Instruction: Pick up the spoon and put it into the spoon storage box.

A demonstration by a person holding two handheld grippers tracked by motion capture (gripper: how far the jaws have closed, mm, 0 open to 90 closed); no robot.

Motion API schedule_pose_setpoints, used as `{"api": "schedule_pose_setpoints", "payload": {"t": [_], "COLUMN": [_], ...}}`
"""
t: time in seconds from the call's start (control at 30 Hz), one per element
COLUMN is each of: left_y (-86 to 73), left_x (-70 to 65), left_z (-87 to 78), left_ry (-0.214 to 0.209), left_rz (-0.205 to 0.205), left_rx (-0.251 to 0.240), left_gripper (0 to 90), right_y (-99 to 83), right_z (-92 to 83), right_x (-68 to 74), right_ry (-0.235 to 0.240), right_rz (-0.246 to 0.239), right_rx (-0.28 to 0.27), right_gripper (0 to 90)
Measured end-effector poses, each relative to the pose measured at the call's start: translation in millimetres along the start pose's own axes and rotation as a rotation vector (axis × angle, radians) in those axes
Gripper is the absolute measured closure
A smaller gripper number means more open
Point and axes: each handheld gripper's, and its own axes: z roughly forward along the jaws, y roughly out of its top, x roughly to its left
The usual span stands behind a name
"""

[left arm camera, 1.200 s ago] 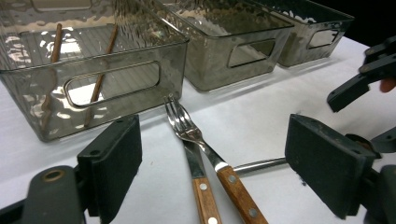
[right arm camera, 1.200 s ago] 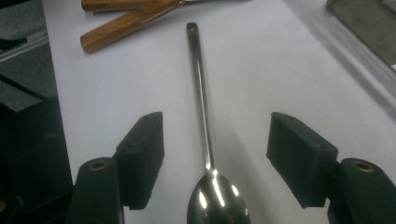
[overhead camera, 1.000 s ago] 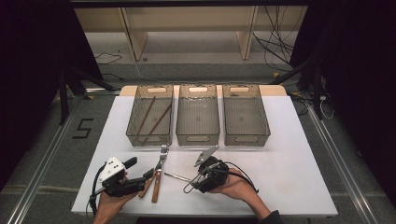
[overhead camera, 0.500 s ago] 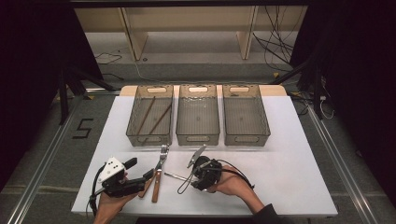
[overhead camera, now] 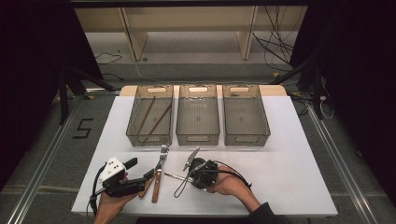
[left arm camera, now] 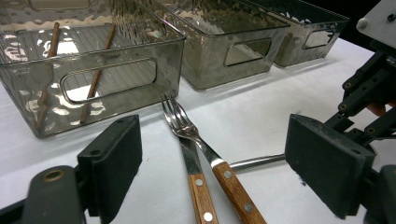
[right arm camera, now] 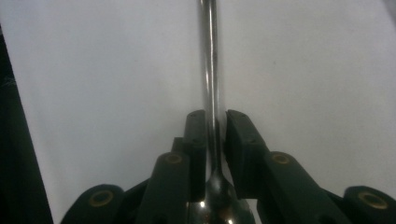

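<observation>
A metal spoon (right arm camera: 211, 56) lies on the white table, its handle pointing away between the jaws of my right gripper (right arm camera: 215, 126). Those jaws have just been closing and now stand shut on the handle near the bowl. In the high view the right gripper (overhead camera: 189, 176) sits at the front centre, with the spoon handle (overhead camera: 172, 176) sticking out to its left. My left gripper (overhead camera: 142, 170) rests at the front left, open. Between its wide jaws lie a wooden-handled fork (left arm camera: 187, 128) and a second wooden-handled utensil (left arm camera: 201, 191).
Three clear grey bins stand in a row behind the cutlery: left bin (overhead camera: 150, 139) with two wooden chopsticks (overhead camera: 159, 119), middle bin (overhead camera: 198, 138) and right bin (overhead camera: 246, 139). Black cables trail from both grippers. The table's front edge is close behind the hands.
The right gripper's jaws have closed in on the spoon handle, and the hand has shifted slightly left. The left gripper has stayed where it was.
</observation>
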Motion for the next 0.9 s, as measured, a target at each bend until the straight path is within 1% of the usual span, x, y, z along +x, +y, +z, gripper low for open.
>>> {"api": "schedule_pose_setpoints", "payload": {"t": [0.03,0.1,0.2,0.23,0.3,0.33,0.4,0.43,0.47,0.53,0.63,0.67,0.73,0.9], "left_y": [0.0,0.1,-0.2,-0.3,-0.2,-0.1,-0.2,-0.2,-0.2,-0.3,-0.1,-0.1,-0.1,-0.1], "left_x": [0.1,0.0,-0.3,-0.2,0.0,0.1,0.1,0.2,0.2,0.1,-0.2,-0.2,-0.1,0.1], "left_z": [-0.2,-0.2,0.1,0.2,0.0,-0.1,0.0,0.0,0.1,0.3,0.2,0.0,0.0,0.1], "left_ry": [0.0,0.0,0.005,0.005,0.003,0.003,0.005,0.005,0.005,0.006,0.006,0.006,0.006,0.007], "left_rz": [0.001,0.001,0.004,0.002,0.001,0.002,0.001,0.001,0.001,0.002,0.001,0.002,0.001,-0.004], "left_rx": [-0.001,0.0,0.0,0.0,-0.002,-0.001,-0.002,0.0,0.0,0.0,-0.001,-0.002,-0.001,-0.001], "left_gripper": [18.9,19.0,19.1,19.1,19.1,19.2,19.3,19.3,19.3,19.3,19.3,19.3,19.4,19.5], "right_y": [0.3,0.2,0.5,0.1,0.0,0.0,0.1,0.1,0.3,0.9,1.9,1.8,2.6,2.5], "right_z": [-0.6,0.3,-1.0,-0.4,-1.3,-2.2,-3.4,-3.5,-4.5,-6.6,-6.2,-5.3,-5.4,-3.7], "right_x": [-0.1,0.5,0.2,0.1,-2.0,-2.2,-2.9,-2.3,-0.8,1.2,3.4,3.6,3.5,4.4], "right_ry": [0.004,0.002,0.009,0.011,0.027,0.035,0.038,0.04,0.044,0.062,0.054,0.056,0.063,0.053], "right_rz": [0.0,-0.001,0.006,0.006,0.003,0.012,0.009,0.011,0.021,0.022,0.022,0.027,0.035,0.019], "right_rx": [0.009,-0.001,0.011,0.0,-0.003,-0.004,-0.007,-0.014,-0.011,-0.005,0.0,-0.008,0.009,-0.003], "right_gripper": [81.6,84.5,85.6,85.8,86.1,86.3,86.7,87.0,87.6,89.4,89.4,89.3,89.2,89.9]}}
